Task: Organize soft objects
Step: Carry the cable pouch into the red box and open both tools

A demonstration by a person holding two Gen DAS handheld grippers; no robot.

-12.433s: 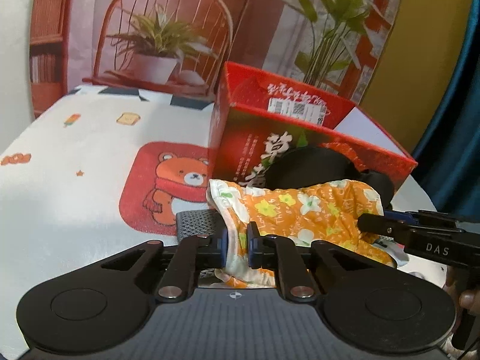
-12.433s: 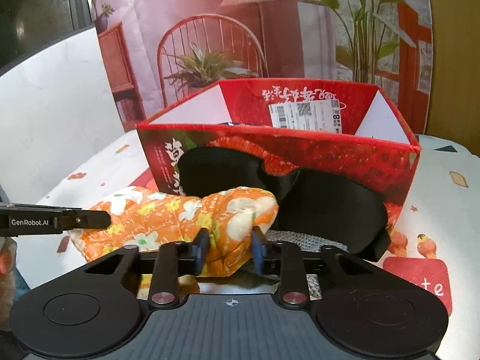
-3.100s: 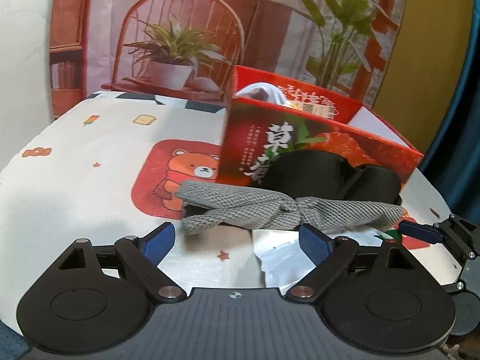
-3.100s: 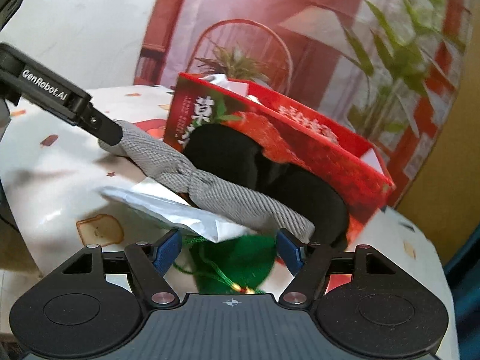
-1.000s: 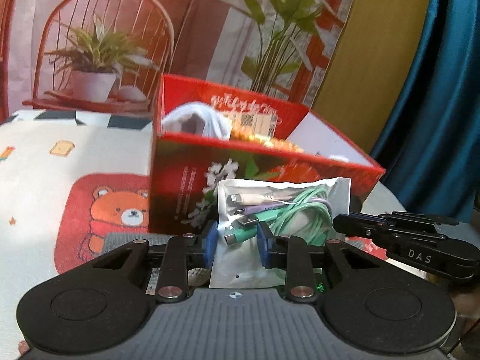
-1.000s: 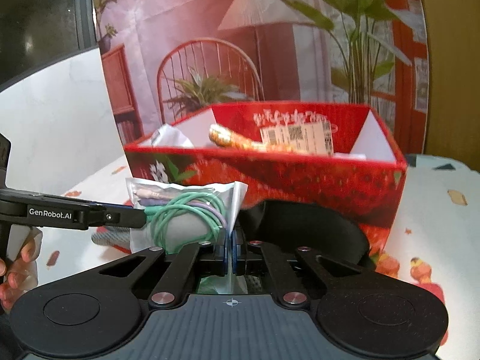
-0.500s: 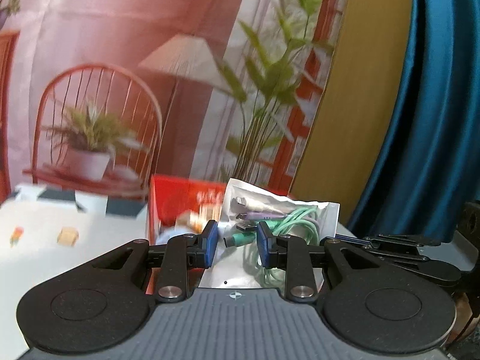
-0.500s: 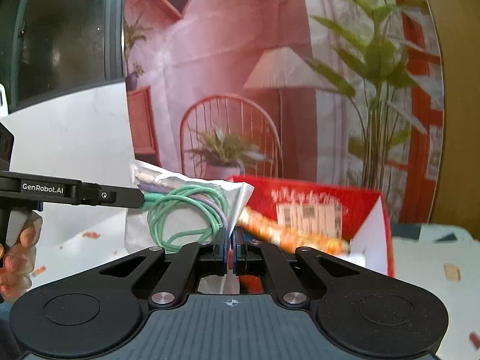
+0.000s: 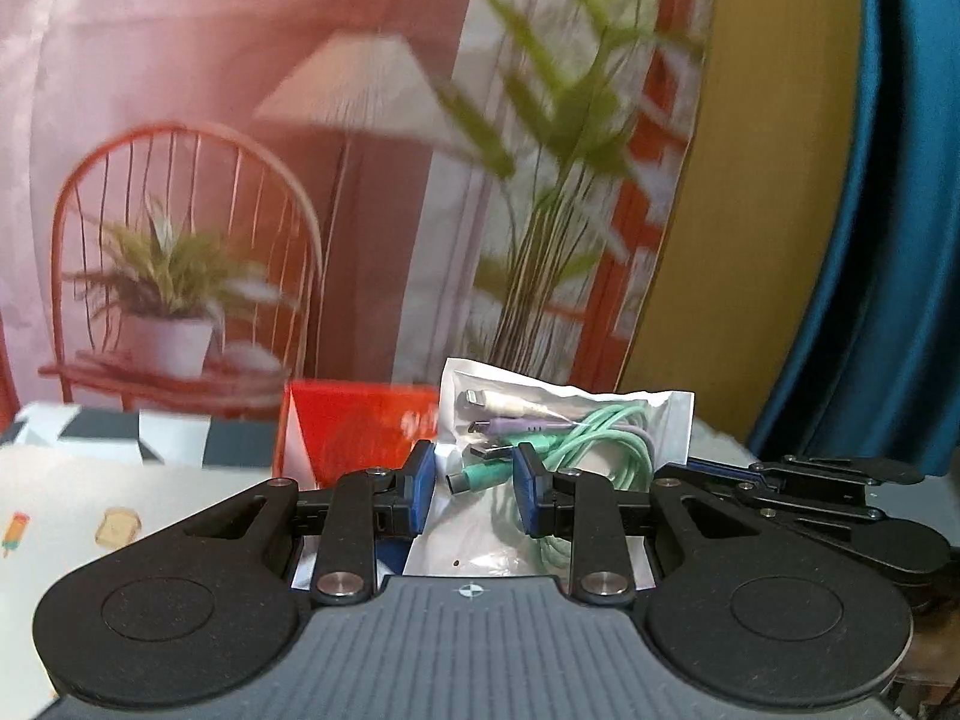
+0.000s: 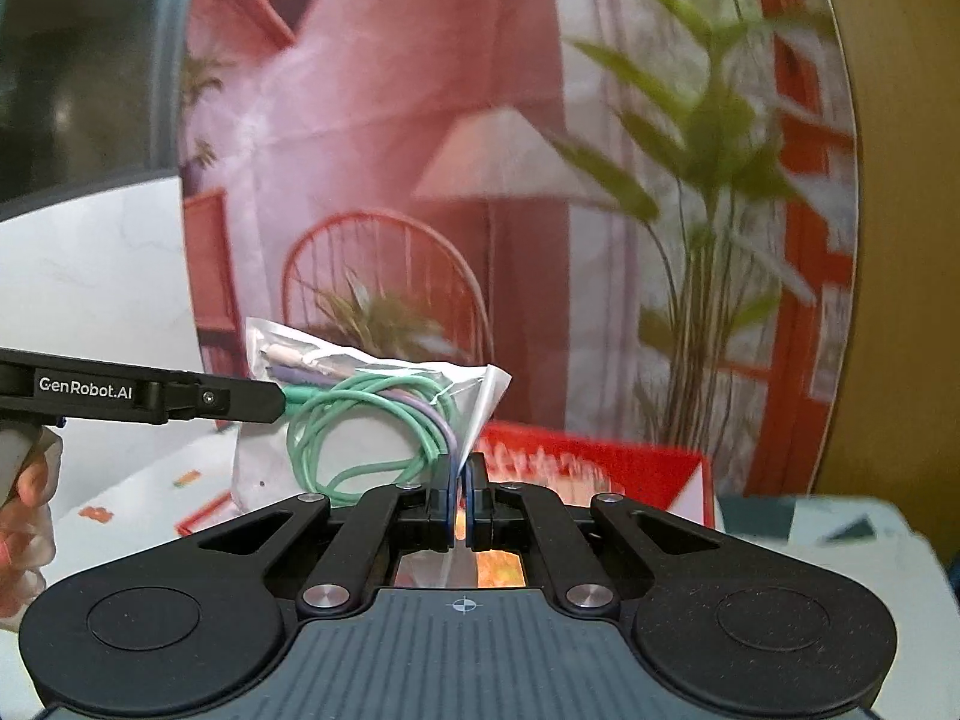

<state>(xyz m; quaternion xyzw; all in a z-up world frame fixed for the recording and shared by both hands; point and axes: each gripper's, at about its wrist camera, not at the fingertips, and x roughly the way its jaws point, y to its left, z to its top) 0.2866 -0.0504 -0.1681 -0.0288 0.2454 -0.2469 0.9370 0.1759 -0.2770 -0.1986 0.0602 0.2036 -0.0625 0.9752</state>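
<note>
Cable bag, L wrist view: left gripper pinches its connector end, jaws part closed, held up in air w/ red box beyond. R wrist view: right gripper clamped tight on bag's thin edge. Step: carrying bag to box. Next: get over opening, let go both together.

The clear plastic bag at centre frame holds mint-green and lilac cables with a white plug and a purple one. The left gripper has blue pads on black arms; the right gripper looks the same. The box behind is bright red with white inner flaps. At lower left, the tablecloth is white with small toast and ice-lolly prints and dark triangles. The backdrop is pink and red, the curtain at right teal.
</note>
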